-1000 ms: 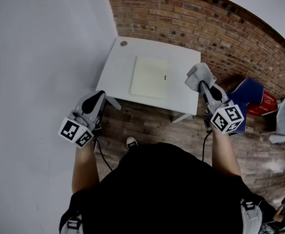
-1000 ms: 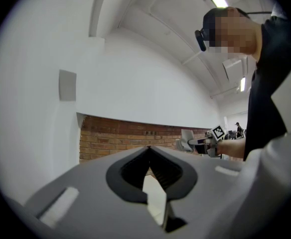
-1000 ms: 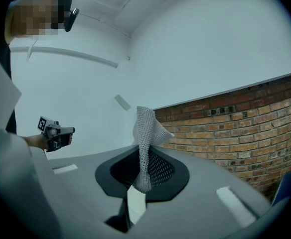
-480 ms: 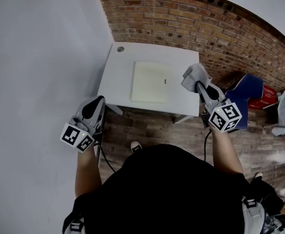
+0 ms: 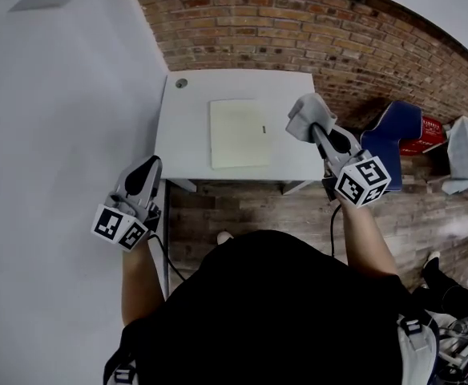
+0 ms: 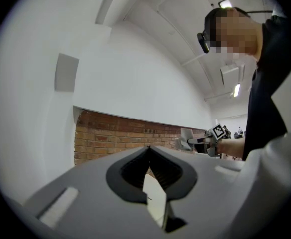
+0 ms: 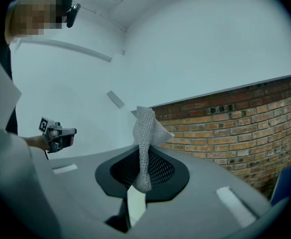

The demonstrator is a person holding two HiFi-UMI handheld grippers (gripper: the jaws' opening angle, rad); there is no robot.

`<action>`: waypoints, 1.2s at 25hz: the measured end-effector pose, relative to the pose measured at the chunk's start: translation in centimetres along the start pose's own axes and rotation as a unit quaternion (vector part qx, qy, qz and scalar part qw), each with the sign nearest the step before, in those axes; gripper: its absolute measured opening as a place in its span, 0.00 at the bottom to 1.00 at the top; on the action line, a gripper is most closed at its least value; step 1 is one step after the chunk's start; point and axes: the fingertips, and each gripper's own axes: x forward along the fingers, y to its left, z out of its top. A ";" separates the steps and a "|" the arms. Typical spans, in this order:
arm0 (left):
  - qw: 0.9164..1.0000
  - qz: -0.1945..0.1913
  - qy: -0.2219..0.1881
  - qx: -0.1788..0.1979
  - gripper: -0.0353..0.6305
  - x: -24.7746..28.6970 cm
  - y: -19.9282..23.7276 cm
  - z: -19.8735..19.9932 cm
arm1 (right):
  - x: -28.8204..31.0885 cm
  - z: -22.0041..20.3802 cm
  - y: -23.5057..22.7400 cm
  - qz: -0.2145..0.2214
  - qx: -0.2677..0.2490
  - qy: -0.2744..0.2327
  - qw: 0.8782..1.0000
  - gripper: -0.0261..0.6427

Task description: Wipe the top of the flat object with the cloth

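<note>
A person holding two grippers stood at a white table (image 5: 187,127) beside a brick wall (image 5: 338,38).
Head view: a pale flat pad (image 5: 238,133) lay mid-table, nearer the front edge; the right gripper (image 5: 313,129) held a grey cloth (image 5: 306,115) above the table's right edge, apart from the pad; the left gripper (image 5: 148,165) hung off the front-left corner. Left gripper view: jaws pressed together, empty. Right gripper view: jaws clenched on the cloth.

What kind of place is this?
Probably an indoor office or studio workspace: a red brick wall behind a small white table, a wood plank floor, and a ceiling strip light over a distant open area.
</note>
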 end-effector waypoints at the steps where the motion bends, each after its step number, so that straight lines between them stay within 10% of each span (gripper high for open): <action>1: 1.000 -0.004 0.000 0.002 0.06 0.0 0.5 0.1 | 0.3 0.1 0.3 -0.003 0.000 -0.003 1.000 0.06; 30: 0.999 -0.044 -0.001 -0.006 0.06 -1.8 10.4 -0.2 | 7.3 -1.0 5.2 -0.047 0.004 0.005 0.999 0.06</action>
